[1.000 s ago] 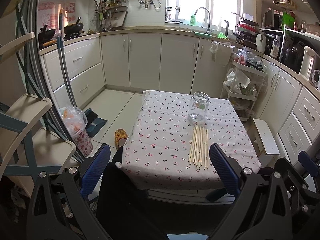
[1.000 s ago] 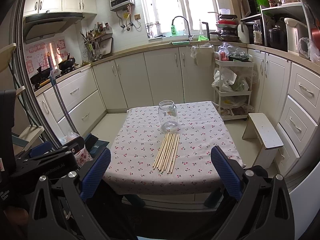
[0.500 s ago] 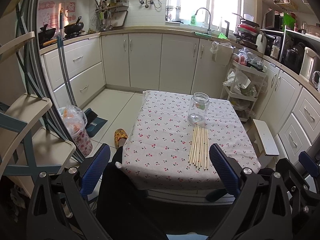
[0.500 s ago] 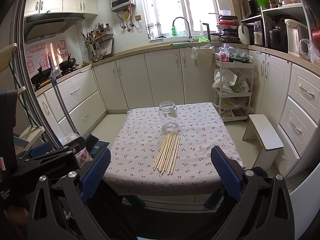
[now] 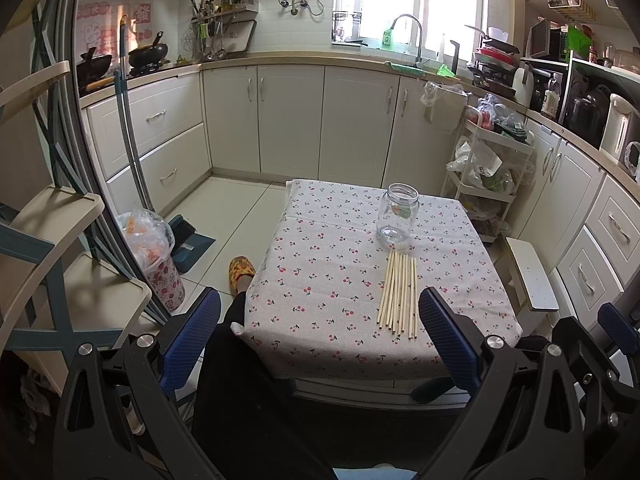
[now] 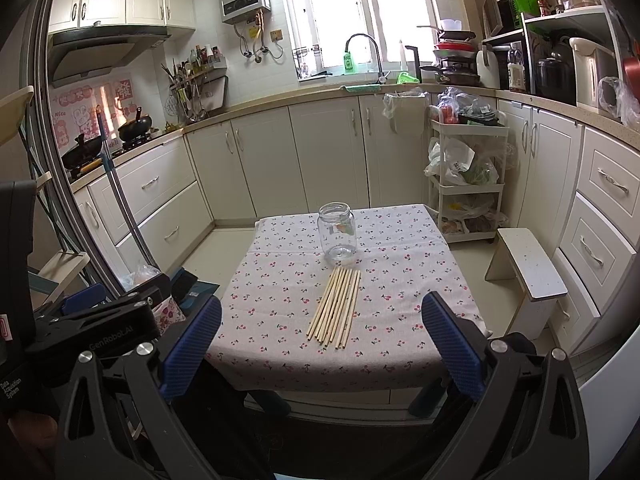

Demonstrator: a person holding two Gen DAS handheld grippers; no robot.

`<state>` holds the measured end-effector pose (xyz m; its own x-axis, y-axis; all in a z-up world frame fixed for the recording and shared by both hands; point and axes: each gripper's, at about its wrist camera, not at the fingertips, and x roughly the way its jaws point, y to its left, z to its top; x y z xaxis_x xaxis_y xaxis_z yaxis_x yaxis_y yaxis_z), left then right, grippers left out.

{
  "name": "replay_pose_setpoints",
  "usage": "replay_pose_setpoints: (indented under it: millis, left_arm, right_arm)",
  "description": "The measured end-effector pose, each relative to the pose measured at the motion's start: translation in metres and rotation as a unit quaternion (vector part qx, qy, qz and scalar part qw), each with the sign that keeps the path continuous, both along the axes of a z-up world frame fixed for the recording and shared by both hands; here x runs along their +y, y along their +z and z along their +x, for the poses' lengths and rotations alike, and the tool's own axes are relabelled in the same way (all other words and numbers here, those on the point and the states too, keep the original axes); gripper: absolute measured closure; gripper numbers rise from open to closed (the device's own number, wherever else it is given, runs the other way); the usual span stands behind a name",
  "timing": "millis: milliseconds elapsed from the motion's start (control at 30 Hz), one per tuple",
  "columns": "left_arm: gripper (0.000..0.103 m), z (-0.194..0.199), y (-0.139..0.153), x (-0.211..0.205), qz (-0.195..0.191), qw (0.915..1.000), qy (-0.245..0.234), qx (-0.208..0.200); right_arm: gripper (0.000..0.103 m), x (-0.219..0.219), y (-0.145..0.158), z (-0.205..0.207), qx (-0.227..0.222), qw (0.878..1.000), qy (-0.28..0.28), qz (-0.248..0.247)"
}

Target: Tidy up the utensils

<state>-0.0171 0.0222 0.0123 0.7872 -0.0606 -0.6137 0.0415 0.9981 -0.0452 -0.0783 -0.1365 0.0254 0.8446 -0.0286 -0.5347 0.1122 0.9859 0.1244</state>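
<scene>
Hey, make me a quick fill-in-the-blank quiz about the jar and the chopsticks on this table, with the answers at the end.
1. The glass jar stands upright and is ____ inside.
2. The wooden chopsticks lie flat on the ____.
3. The left gripper and right gripper both have their jaws ____.
4. The jar has no ____ on its mouth.

Answers: empty; tablecloth; open; lid
</scene>
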Motion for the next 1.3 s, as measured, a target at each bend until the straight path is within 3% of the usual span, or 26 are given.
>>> replay_pose_setpoints:
  millis: [467,833,1167,1300]
  left_arm:
    - [0.008,0.018,-0.014,-0.002,0.002,0.9998,0.005,0.017]
    - [0.008,0.075,-0.060,-0.010,0.012,0.9972,0.004,0.073]
    - [0.008,0.125,-0.095,-0.026,0.006,0.9930,-0.006,0.118]
    - [0.008,0.139,-0.110,-0.030,0.008,0.9909,-0.009,0.134]
  right_arm:
    - [0.007,-0.008,-0.011,0.013,0.010,1.000,0.002,0.002]
    - [0.008,-0.042,-0.061,0.083,0.062,0.998,-0.007,0.008]
    - [0.055,-0.073,-0.133,0.177,0.140,0.989,0.005,0.038]
    - [0.068,-0.079,-0.171,0.220,0.179,0.983,0.007,0.043]
